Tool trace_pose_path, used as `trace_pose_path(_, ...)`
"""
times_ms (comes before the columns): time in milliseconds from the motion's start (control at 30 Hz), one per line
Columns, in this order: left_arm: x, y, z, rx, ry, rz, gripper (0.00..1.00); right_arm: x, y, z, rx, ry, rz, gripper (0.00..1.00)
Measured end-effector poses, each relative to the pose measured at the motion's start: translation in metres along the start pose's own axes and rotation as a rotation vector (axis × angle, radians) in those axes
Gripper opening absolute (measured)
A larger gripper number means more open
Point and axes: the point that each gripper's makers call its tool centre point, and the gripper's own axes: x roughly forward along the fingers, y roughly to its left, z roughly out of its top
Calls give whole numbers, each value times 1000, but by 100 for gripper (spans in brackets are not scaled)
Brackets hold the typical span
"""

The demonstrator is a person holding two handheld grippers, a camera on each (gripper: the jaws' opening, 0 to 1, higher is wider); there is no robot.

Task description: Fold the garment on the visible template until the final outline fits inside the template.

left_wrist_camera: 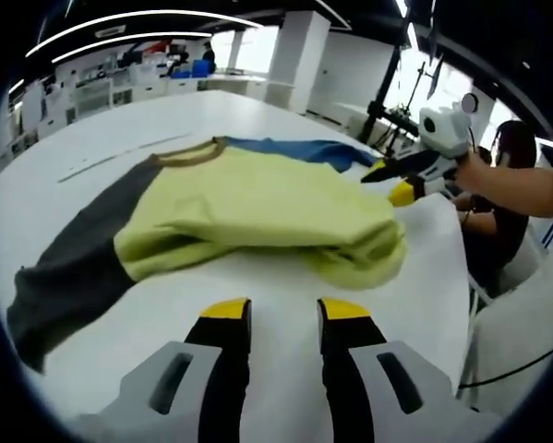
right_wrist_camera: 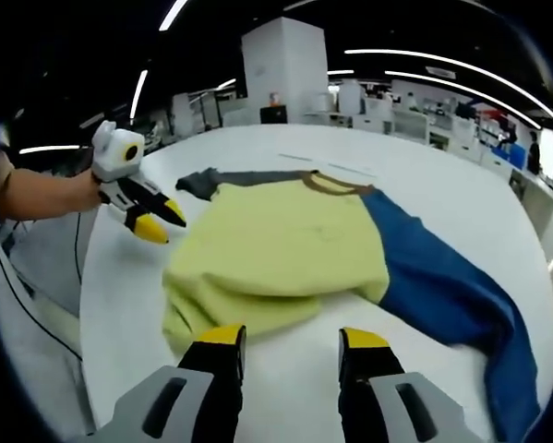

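A pale yellow-green long-sleeved cloth shirt (left_wrist_camera: 258,208) with a brown collar lies on the broad white round table (left_wrist_camera: 101,129), its lower hem folded up over the body so that a doubled, rumpled edge faces each camera. In the left gripper view the dark grey sleeve (left_wrist_camera: 73,263) stretches out flat toward the near left, while the blue sleeve (left_wrist_camera: 299,149) shows just as a strip past the collar, its far end hidden behind the body. In the right gripper view the blue sleeve (right_wrist_camera: 451,295) runs to the lower right and is cut off by the edge of the picture, and the grey sleeve (right_wrist_camera: 221,182) is mostly hidden behind the yellow body. A template outline cannot be made out on the table; faint thin lines (left_wrist_camera: 119,157) lie beyond the shirt.

The left gripper (left_wrist_camera: 283,309), black jaws with yellow tips, hangs just short of the folded edge, jaws parted and holding nothing. The right gripper (right_wrist_camera: 293,340) is likewise released, apart from the cloth. Seen from the left, the right one hovers beside the shirt, held by a hand (left_wrist_camera: 470,171)
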Motion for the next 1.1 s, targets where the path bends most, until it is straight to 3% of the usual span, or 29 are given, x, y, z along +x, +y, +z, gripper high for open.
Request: trace_pose_path(1100, 42, -31, 9, 30, 26, -70, 17, 14, 21, -5, 2, 13, 45, 25)
